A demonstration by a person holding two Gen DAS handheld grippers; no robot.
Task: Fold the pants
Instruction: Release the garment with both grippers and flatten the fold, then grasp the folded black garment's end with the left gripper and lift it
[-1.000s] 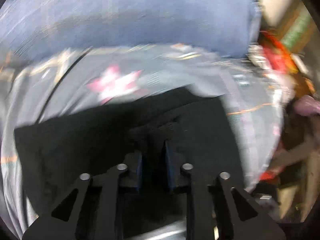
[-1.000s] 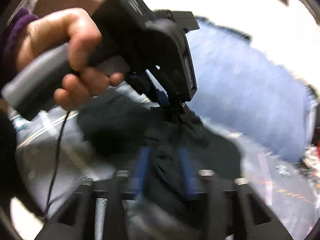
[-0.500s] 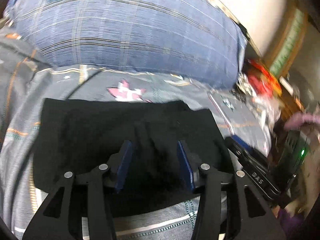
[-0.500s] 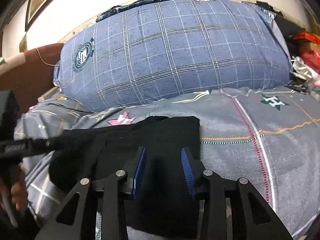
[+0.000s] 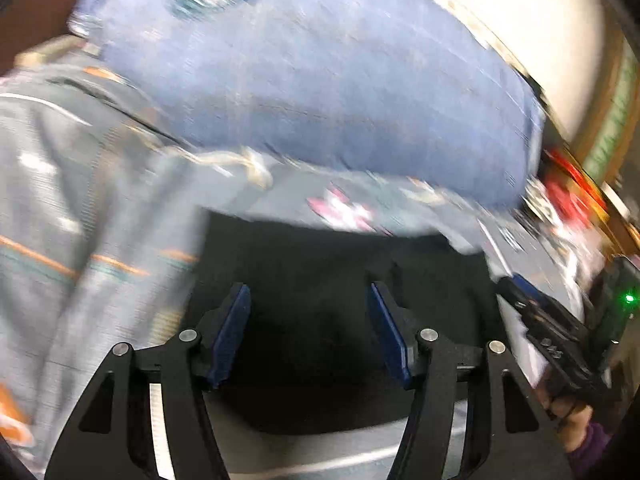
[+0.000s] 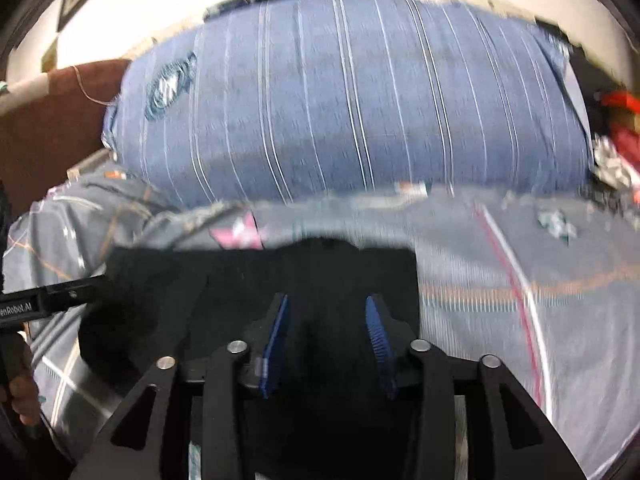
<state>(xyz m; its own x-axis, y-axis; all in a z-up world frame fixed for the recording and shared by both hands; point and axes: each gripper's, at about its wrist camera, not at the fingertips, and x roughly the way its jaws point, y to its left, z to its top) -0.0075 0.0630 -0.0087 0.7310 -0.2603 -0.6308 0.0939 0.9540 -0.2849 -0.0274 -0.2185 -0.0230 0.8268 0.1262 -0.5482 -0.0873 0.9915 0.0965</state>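
Observation:
The black pants lie folded into a flat rectangle on the grey patterned bedsheet. They also show in the right wrist view. My left gripper is open and empty, its blue pads just above the near part of the pants. My right gripper is open and empty over the pants' right half. The right gripper's body shows at the right edge of the left wrist view; the left gripper's body shows at the left edge of the right wrist view.
A big blue plaid pillow lies behind the pants against the wall. A brown headboard stands at the left. Red and white clutter sits at the bed's right end. Both views are motion-blurred.
Both grippers let go of the pants, opened and drew back. The pants now lie flat and folded on the sheet. The left jaws have opened wider in the last half second.

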